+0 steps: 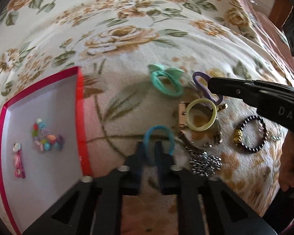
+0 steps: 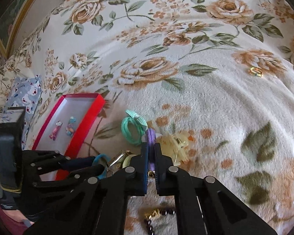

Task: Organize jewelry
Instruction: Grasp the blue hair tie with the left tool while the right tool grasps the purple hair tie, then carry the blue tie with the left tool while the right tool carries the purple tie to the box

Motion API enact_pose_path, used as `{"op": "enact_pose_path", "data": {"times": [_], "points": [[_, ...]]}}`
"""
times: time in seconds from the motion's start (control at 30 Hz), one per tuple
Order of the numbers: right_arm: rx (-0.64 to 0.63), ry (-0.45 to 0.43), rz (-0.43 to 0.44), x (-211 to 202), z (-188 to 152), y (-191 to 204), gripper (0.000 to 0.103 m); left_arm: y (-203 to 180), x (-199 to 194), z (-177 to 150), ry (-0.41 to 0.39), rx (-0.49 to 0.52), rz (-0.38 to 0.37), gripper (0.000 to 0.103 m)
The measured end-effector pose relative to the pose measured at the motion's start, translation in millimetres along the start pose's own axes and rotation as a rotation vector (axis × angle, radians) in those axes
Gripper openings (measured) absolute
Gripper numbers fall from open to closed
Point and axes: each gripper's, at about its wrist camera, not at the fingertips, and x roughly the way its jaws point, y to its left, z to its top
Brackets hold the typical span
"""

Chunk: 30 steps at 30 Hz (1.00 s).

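Left gripper (image 1: 150, 152) jaws clamped on blue hair tie (image 1: 158, 137); right gripper (image 2: 151, 152) jaws clamped on purple hair tie (image 2: 151, 135); red box (image 1: 79, 105) nearby.

The blanket (image 1: 127, 90) under both grippers looks like fuzzy, matt fleece. Left of the left gripper (image 1: 150, 150), the red box (image 1: 79, 105) is smooth card. Ahead lie cloth hair ties (image 1: 166, 84), a shiny metal watch (image 1: 201, 137) and a glossy beaded bracelet (image 1: 251, 134).
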Motion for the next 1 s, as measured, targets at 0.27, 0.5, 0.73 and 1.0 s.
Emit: {"op": "enact_pose_path", "data": {"times": [0.27,0.5,0.73,1.0], "points": [[0.047,-0.045,0.040,-29,-12,1,0.004,11,-23,-12,-0.060,-0.054,-0.065,0.002],[0.029,-0.072,0.082,-46,-14,20,0.004,28,-63,-38,-0.125,-0.136,-0.088,0.002],[-0.009,-0.066,0.121,-43,-17,51,0.004,52,-98,-65,-0.169,-0.206,-0.067,0.002],[-0.062,-0.039,0.173,-28,-20,90,0.004,89,-125,-93,-0.212,-0.308,-0.027,0.002]]}}
